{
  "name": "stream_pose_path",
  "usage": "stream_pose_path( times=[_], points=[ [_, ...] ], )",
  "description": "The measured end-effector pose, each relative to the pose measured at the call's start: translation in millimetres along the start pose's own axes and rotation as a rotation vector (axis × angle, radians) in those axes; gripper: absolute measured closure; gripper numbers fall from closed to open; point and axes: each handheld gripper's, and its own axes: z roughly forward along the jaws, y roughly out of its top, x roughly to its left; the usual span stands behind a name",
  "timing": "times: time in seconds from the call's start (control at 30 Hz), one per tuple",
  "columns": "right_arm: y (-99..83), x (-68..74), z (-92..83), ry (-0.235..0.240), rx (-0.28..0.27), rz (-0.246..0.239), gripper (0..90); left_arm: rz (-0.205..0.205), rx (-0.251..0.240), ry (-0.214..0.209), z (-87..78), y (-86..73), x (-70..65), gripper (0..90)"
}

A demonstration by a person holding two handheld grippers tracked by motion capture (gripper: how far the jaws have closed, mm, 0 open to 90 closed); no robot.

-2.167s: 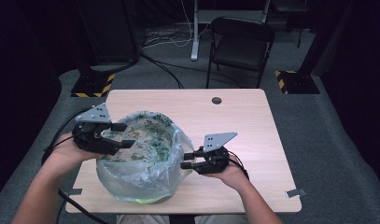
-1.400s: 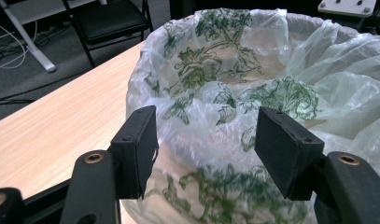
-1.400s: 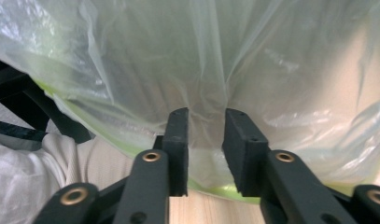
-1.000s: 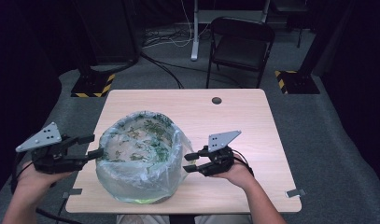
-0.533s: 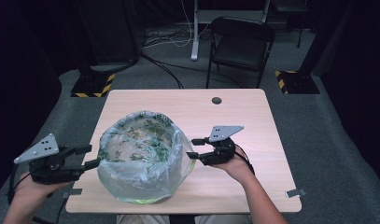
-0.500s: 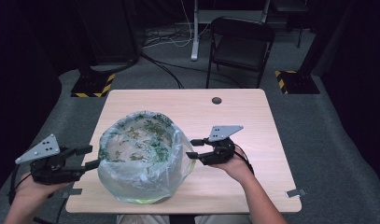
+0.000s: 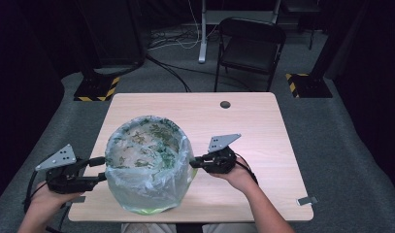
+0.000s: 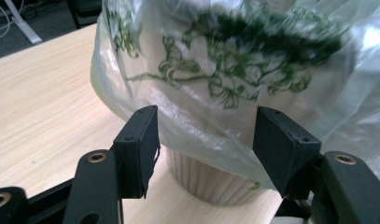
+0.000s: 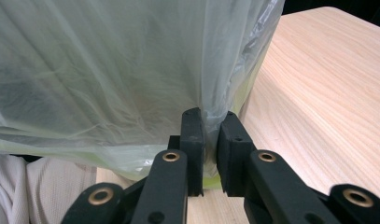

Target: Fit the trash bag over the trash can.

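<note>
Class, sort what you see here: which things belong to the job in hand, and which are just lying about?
Belongs to the job:
- plastic bag
- bin inside the bag
- left gripper, open beside the bag
- right gripper, jaws just closed, pinching bag film

Just lying about:
- folding chair
- cables on the floor
- table's round hole

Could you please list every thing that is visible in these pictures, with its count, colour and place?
plastic bag: 1, clear with green print, draped over the bin, hanging down its sides
bin: 1, pale ribbed, near the table's front edge, left of centre
table: 1, light wood, centre of the high view
round spot: 1, dark, at the table's far edge
folding chair: 1, black, behind the table
striped stand bases: 2, black with yellow, on the floor left and right
cables: several, on the floor behind
left gripper: 1, black, open, at the bag's side
right gripper: 1, black, jaws just closed, pinching the bag's film
</note>
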Motion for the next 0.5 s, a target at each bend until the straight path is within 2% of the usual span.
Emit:
stream_pose_path(
  times=[0.13,0.23,0.27,0.4,0.5],
  points=[
    [-0.8,-0.7,-0.6,-0.002,-0.002,0.002,77.6,-0.018,-0.002,-0.006,3.7,-4.7,2.6,40.2],
    [-0.9,-2.1,-4.5,-0.013,-0.017,0.012,63.1,-0.019,0.009,-0.001,5.8,-7.7,4.3,39.9],
    [-1.0,-2.8,-6.8,-0.013,-0.024,0.018,61.1,-0.022,0.011,0.004,5.7,-8.8,5.3,39.9],
    [-1.2,-3.7,-26.5,-0.019,-0.063,0.019,50.8,-0.043,-0.010,0.028,-1.3,-13.9,11.1,39.4],
    [-2.7,-3.6,-44.6,-0.046,-0.084,0.005,46.1,-0.062,-0.037,0.067,-8.0,-19.1,17.0,38.3]
  ],
)
